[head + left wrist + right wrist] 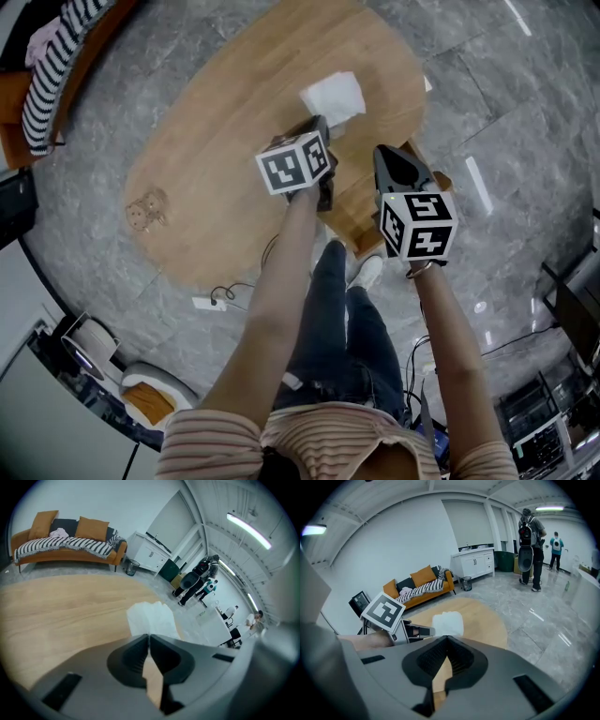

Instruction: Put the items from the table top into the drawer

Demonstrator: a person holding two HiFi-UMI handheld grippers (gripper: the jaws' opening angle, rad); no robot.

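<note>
A white crumpled cloth [334,95] lies at the far side of the oval wooden table [225,141]. My left gripper [322,128] reaches to its near edge, and in the left gripper view the jaws meet at the tips [149,635] right on the edge of the cloth [152,617]. The right gripper view shows the left gripper's fingers [418,631] touching the cloth [448,623]. My right gripper [386,156] hovers to the right of it, over the table's near edge; it [447,637] is shut with nothing in it. A wooden drawer [360,210] stands open below the two grippers.
A small wooden piece [145,210] sits near the table's left end. An orange sofa [70,545] with a striped blanket stands beyond the table. A power strip [208,302] lies on the floor. Two people [532,536] stand far off by white cabinets [473,564].
</note>
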